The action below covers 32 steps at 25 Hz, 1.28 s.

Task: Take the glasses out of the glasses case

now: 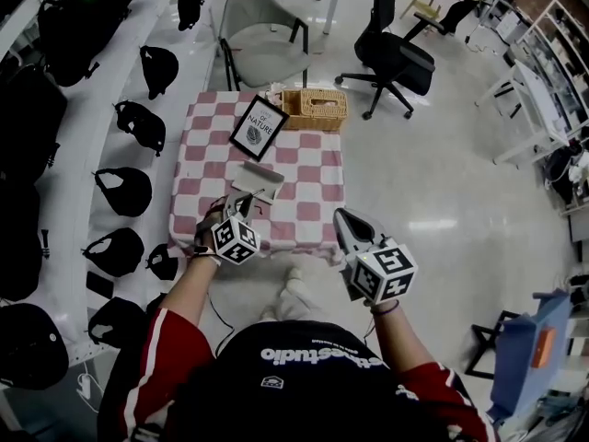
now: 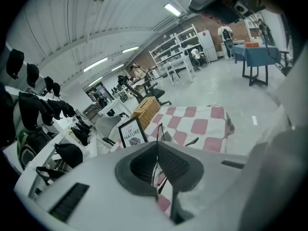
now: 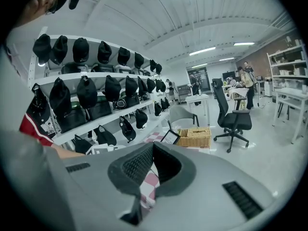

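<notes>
The grey glasses case point(image 1: 256, 177) lies open in the middle of the red-and-white checked table point(image 1: 313, 168). In the head view my left gripper point(image 1: 243, 207) is just in front of the case, near the table's front edge. In the left gripper view my left gripper point(image 2: 156, 144) is shut on the thin black glasses point(image 2: 159, 129), with one temple arm sticking out to the right. My right gripper point(image 1: 353, 232) hangs off the table's front right corner. In the right gripper view my right gripper point(image 3: 153, 146) is shut with nothing in it.
A framed "OF NATURE" sign point(image 1: 258, 127) and a wicker basket point(image 1: 316, 109) stand at the table's far side. A grey chair point(image 1: 262, 35) and a black office chair point(image 1: 396, 58) stand beyond. Shelves with black caps point(image 1: 124, 187) run along the left.
</notes>
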### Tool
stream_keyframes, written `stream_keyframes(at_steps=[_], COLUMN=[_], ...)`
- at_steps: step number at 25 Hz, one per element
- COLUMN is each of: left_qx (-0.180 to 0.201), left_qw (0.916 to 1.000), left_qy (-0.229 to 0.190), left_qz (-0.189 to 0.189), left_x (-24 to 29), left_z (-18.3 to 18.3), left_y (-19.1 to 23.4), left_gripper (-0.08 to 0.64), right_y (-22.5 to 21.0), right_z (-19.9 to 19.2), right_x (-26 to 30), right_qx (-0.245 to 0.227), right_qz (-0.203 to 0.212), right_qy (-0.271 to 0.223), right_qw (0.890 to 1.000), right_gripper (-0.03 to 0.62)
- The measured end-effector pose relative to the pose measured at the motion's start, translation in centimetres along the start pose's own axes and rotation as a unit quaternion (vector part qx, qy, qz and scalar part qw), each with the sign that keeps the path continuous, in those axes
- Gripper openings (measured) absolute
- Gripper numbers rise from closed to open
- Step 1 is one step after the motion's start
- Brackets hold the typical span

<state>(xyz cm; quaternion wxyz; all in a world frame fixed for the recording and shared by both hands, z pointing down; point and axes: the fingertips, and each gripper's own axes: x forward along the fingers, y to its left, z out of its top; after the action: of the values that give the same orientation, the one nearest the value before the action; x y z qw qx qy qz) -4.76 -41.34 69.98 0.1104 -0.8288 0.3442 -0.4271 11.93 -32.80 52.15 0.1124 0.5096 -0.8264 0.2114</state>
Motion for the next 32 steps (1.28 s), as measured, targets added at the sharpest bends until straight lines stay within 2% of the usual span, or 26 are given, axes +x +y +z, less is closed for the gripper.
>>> stream_keyframes(at_steps=[14, 17, 21, 26, 32], left_qx=[-0.06, -0.088, -0.141, -0.156, -0.204], left_qw=[0.9934, 0.989, 0.9812, 0.9765, 0.9613], left_qy=[-0.09, -0.111, -0.127, -0.143, -0.182], left_qz=[0.037, 0.044, 0.035, 0.041, 0.034], left_x=[-10.0, -11.9, -13.8, -16.7, -20.6], left_z=[4.3, 4.9, 4.5, 4.5, 5.1], left_y=[0.3, 0.4, 0.1, -0.4, -0.8], left_gripper=[0.009, 0.009, 0.009, 0.009, 0.009], right_y=[4.6, 5.3, 6.6, 7.9, 9.7], right_z=[1.1, 1.3, 1.5, 1.5, 0.8], right_x=[-2.6, -3.4, -4.3, -6.0, -7.9], right_qx=[-0.025, -0.03, -0.038, -0.043, -0.048], right_qz=[-0.001, -0.002, -0.001, -0.006, -0.015], right_qy=[-0.03, -0.039, -0.049, -0.061, -0.067], right_qw=[0.999, 0.999, 0.998, 0.997, 0.996], right_gripper=[0.003, 0.003, 0.003, 0.003, 0.003])
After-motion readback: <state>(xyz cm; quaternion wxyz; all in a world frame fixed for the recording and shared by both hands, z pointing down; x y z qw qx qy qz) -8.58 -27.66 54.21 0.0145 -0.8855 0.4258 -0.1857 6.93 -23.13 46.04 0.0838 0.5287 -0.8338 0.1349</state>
